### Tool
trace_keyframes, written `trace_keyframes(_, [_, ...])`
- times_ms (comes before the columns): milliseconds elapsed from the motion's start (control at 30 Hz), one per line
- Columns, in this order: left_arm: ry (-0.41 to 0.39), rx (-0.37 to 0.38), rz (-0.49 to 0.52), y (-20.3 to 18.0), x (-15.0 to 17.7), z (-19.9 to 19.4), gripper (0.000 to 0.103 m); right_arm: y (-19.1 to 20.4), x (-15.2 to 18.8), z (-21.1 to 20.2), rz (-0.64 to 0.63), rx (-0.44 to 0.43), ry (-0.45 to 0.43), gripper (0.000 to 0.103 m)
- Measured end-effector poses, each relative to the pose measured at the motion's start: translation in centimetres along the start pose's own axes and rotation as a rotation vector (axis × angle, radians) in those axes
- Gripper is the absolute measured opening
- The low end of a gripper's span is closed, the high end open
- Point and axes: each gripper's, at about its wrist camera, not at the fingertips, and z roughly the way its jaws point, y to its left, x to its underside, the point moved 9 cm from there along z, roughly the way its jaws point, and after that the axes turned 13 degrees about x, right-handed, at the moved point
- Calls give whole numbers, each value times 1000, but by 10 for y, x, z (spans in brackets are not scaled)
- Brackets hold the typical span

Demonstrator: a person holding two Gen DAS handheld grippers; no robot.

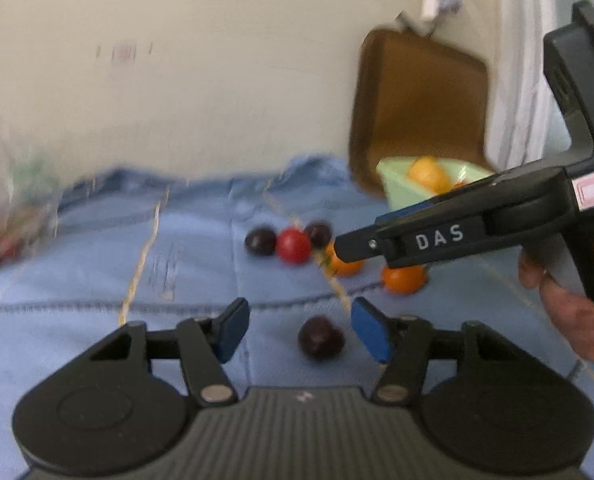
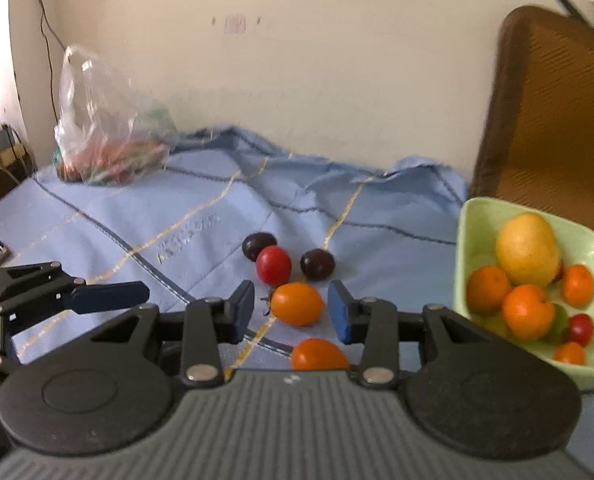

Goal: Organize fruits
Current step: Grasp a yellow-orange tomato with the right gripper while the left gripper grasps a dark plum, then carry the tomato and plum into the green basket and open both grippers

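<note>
Your left hand-held gripper (image 1: 299,330) is spread wide around a dark plum (image 1: 321,337) (not touching), and your right hand-held gripper (image 2: 291,310) gapes around an orange tomato (image 2: 297,304) on the blue cloth (image 2: 97,232).

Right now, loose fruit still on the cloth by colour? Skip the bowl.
Dark purple: 3
Red: 1
Orange: 2
Total: 6 loose on the blue cloth; both grippers, left and right, open.

Black gripper (image 1: 297,330), blue pads (image 1: 233,330), "DAS" lettering.
</note>
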Motion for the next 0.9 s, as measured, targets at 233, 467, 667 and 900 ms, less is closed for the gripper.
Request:
trace_keyframes(233, [10,84,1,-3,5,0,26,6,13,24,-12,24,69,38])
trace_keyframes(467, [-26,110,-62,7,3,-7,26,0,23,-51,-61,-4,-110,38])
trace_keyframes(667, [-62,214,-45,-12,1,-15,26,-13,74,-89,-100,23,-105,39])
trace_keyframes(900, [16,262,62,-59,15,-8,26,-27,86,-96,-42,46,-112,39])
